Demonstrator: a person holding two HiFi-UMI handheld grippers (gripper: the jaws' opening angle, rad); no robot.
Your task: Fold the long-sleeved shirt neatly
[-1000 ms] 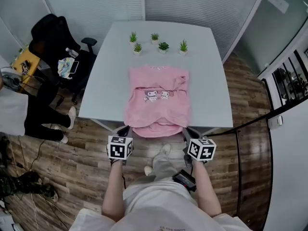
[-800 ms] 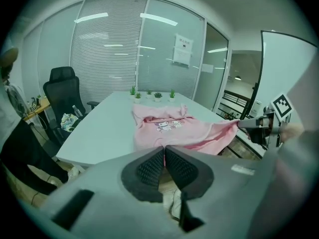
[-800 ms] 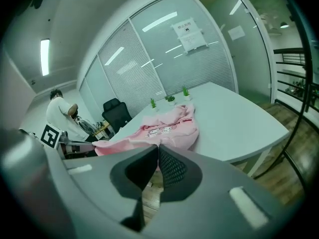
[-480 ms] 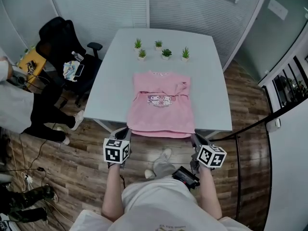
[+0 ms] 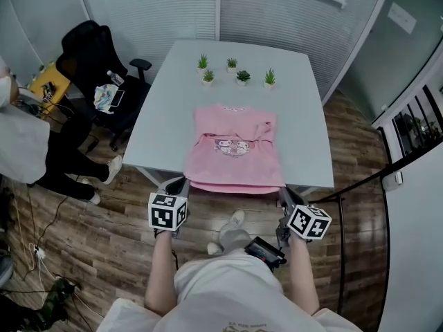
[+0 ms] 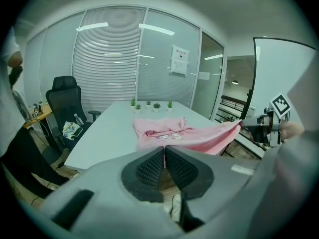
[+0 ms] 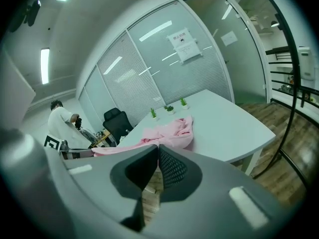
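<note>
A pink long-sleeved shirt with a cartoon print lies on the white table, sleeves folded across the chest. Its near hem is lifted off the table's front edge and stretched between both grippers. My left gripper is shut on the hem's left corner, my right gripper on the right corner. In the left gripper view the shirt runs from the shut jaws across to the right gripper. In the right gripper view pink cloth sits at the shut jaws.
Several small potted plants stand at the table's far end. A black office chair with clutter is at the left, and a person stands beside it. A dark railing runs at the right over wooden floor.
Both grippers have risen with the hem. The sagging, curved hem at the table's front edge now runs straight and taut between them.
</note>
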